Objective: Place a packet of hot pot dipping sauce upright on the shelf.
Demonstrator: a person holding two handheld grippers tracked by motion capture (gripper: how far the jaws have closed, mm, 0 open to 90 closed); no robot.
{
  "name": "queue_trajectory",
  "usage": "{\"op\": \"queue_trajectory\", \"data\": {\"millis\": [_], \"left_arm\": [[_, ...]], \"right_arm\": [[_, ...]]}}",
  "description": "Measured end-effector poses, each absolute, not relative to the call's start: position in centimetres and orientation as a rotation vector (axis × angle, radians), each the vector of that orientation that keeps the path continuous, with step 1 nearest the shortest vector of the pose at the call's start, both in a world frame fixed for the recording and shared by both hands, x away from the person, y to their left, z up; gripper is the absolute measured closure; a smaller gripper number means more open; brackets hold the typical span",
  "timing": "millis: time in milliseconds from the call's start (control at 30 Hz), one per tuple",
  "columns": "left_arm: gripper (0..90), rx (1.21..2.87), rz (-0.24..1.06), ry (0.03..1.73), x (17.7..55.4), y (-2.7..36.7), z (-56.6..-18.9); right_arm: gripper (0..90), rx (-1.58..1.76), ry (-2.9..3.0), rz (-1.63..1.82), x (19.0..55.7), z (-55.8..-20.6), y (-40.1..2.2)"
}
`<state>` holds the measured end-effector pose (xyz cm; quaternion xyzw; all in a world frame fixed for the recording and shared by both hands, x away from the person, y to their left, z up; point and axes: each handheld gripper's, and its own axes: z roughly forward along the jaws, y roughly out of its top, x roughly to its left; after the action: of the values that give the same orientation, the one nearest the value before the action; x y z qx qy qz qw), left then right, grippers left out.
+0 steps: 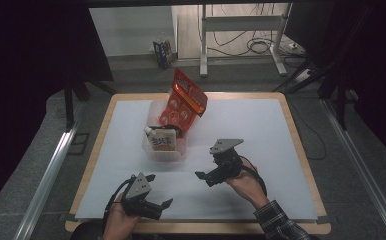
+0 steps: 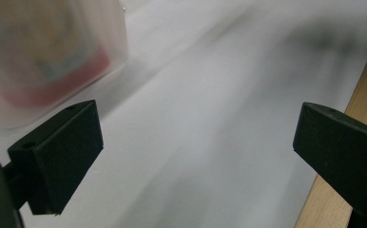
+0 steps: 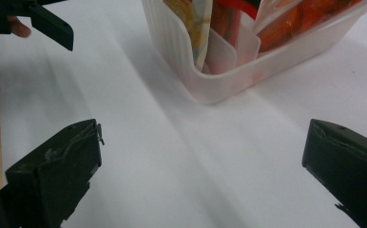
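- Translucent plastic forms the bin (image 1: 164, 150), which is set left of centre on the white worktop (image 1: 261, 130); an orange packet (image 1: 182, 102) and a pale pouch (image 1: 162, 140) are held upright in it.
- Left gripper (image 1: 157, 191) is held near the front edge, jaws wide and empty.
- Right gripper (image 1: 205, 179) is held just right of the bin, apart from it, jaws wide, nothing gripped.

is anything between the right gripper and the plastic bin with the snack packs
Nothing visible. The right gripper has its jaws open, and only bare white table cover lies between it and the translucent bin. The left gripper is off to the side.
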<state>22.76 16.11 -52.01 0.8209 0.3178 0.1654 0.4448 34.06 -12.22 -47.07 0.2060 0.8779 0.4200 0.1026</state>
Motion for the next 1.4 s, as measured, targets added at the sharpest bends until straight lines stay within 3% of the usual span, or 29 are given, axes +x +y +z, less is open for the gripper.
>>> {"op": "queue_trajectory", "data": {"millis": [1400], "left_arm": [[1.8, 1.977, 0.426, 0.802, 23.0, 16.8, -51.7]], "right_arm": [[0.0, 0.662, 2.525, 1.229, 32.4, -46.8, -14.7]]}}
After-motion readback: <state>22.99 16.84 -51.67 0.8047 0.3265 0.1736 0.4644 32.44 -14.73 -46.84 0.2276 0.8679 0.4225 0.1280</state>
